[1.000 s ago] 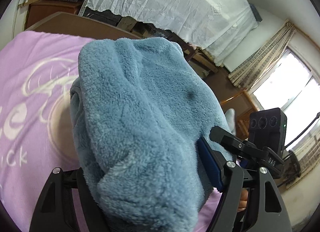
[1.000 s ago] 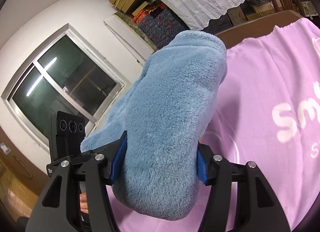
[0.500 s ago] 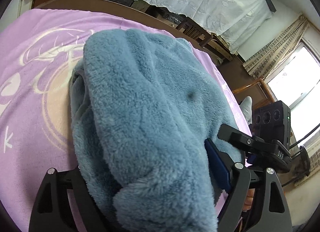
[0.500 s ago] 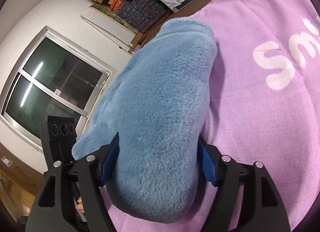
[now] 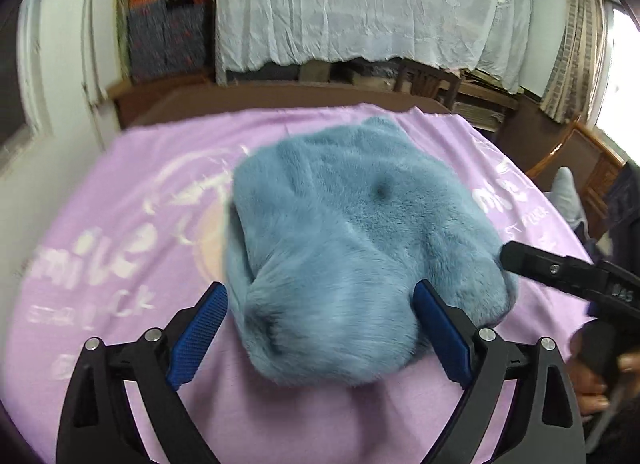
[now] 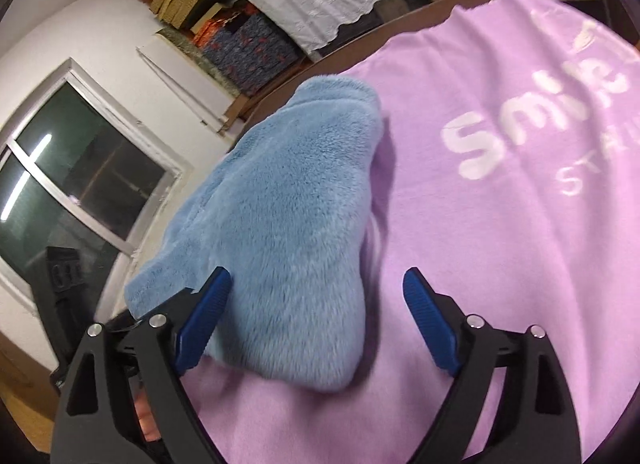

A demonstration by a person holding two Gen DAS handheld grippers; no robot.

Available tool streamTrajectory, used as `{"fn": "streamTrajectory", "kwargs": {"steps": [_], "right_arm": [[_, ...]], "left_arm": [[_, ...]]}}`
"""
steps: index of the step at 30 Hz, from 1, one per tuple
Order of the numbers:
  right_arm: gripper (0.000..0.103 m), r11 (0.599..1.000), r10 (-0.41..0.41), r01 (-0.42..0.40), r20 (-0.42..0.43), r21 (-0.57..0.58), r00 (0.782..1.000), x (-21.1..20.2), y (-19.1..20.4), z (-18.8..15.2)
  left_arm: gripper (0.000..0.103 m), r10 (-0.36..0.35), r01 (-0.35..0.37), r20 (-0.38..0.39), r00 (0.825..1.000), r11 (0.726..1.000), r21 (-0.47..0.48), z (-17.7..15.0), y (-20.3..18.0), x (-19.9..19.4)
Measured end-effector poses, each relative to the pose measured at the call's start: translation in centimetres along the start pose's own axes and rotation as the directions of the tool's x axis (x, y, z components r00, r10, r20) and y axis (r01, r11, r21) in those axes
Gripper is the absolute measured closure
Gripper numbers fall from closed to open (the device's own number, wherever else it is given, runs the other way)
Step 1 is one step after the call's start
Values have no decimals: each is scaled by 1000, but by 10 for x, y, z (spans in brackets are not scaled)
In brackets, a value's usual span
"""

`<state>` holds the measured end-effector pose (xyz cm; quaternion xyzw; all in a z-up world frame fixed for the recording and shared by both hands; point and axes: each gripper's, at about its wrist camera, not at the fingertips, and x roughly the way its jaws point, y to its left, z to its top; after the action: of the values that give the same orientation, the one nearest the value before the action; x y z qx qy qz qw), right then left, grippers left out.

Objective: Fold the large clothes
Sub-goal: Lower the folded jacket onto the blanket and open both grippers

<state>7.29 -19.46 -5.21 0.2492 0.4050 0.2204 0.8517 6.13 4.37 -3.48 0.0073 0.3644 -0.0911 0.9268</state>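
left gripper [image 5: 320, 328] jaws wide, just been opening, pads clear of pile | right gripper [image 6: 316, 320] wide too, just been opening, left pad brushing fleece, no grip | blue fleece garment [image 5: 360, 240] bundled between both jaw pairs, resting on purple blanket [image 5: 120, 223], spreading toward 12 o'clock | likely soft, bulky, springy, light; best pinched at an outer edge near 6 o'clock

A lilac printed blanket [image 5: 120, 344] lies below a white lace cloth [image 5: 360, 3].
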Motion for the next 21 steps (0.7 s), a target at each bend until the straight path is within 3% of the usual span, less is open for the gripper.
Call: {"fn": "streamTrajectory", "kwargs": {"steps": [8, 16, 21], "right_arm": [[5, 972, -156, 180, 159, -152, 975, -57, 59, -17], [5, 946, -102, 183, 290, -268, 952, -112, 121, -37], [5, 943, -72, 174, 337, -282, 939, -137, 138, -45]], "left_arm": [[4, 74, -82, 141, 987, 995, 52, -9, -18, -64], [4, 113, -127, 247, 963, 991, 43, -14, -24, -115], [4, 131, -145, 260, 957, 989, 36, -17, -22, -125]]}}
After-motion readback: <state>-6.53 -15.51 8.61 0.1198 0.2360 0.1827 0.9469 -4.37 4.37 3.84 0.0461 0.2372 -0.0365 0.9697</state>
